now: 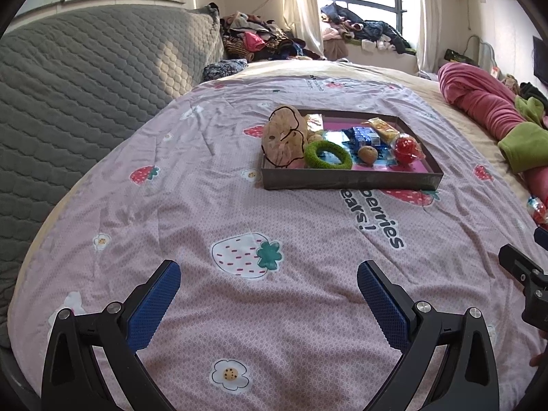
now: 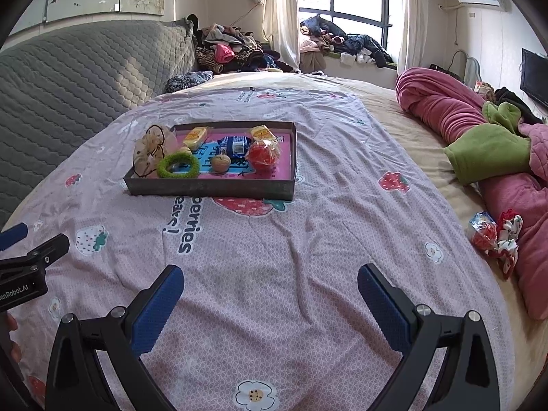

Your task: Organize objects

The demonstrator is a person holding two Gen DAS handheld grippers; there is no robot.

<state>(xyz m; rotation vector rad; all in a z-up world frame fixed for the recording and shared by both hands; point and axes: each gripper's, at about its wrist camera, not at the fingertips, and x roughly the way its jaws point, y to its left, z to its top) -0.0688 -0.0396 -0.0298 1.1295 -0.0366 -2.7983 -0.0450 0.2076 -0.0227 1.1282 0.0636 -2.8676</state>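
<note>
Right now I have both claws hanging above the bedspread [image 2: 274,239], near its front edge, each one spread wide with nothing between the blue pads. My left gripper [image 1: 269,291] looks straight up the quilt at the tray [image 1: 349,179]; my right gripper [image 2: 270,294] sees the same tray [image 2: 209,188] up and to its left.

Most of the sorting looks done, I'd judge: the tray already holds a beige scrunchie [image 2: 150,152], a green ring [image 2: 178,166], a walnut [image 2: 220,163], a blue packet [image 2: 234,145], two yellow snack bars and a red wrapped sweet [image 2: 263,153]. Two strays remain off to the right, lying against the pink blanket [image 2: 445,109]: a red wrapped candy [image 2: 483,234] and a red-and-white scrunchie [image 2: 508,241], touching each other.

So the next move, I reckon, belongs to the right claw: swing right, come down over one stray without dragging the other, close, then carry it to the tray's free right side.

Soft, creased cloth underfoot, so a grasp may pinch fabric. Beyond are a grey quilted headboard, clothes heaped by the window, and a television on the right wall.
</note>
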